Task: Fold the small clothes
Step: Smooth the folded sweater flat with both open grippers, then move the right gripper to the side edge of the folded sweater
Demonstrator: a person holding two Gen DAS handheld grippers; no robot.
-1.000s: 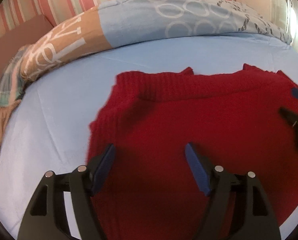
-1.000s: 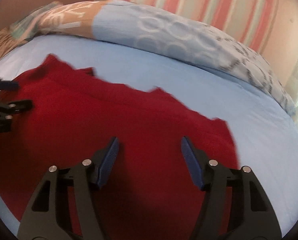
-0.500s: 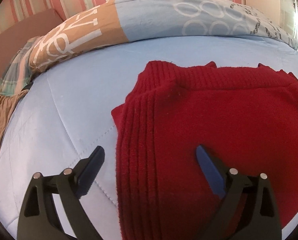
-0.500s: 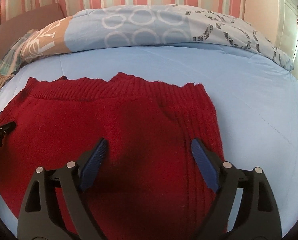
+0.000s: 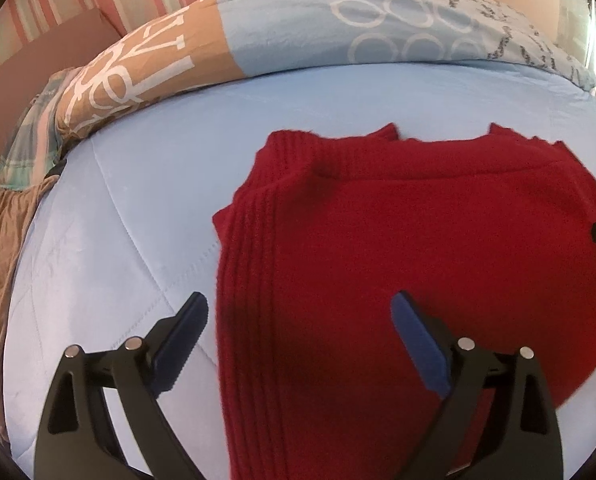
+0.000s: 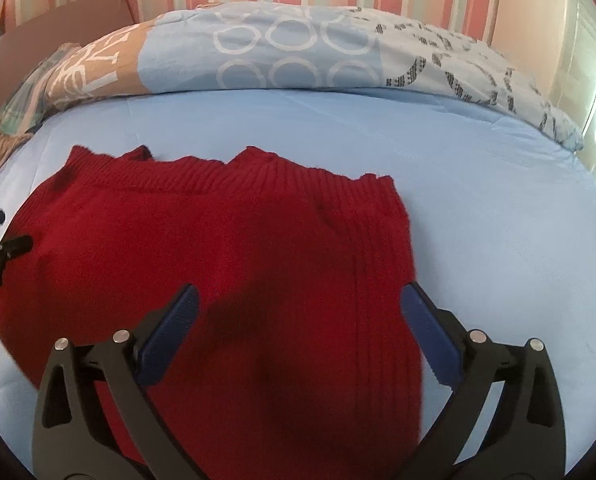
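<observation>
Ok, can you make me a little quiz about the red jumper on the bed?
1. True or false: the red jumper lies on a light blue bed cover.
2. What lies along the far edge of the bed? A) a patterned duvet B) a stack of books C) a laundry basket
3. Fill in the word: the left gripper is ____, with nothing pinched between its blue pads.

Key
1. True.
2. A: the patterned duvet has white rings on blue.
3. Open. The right gripper is opening too, and it pinches nothing.
</observation>
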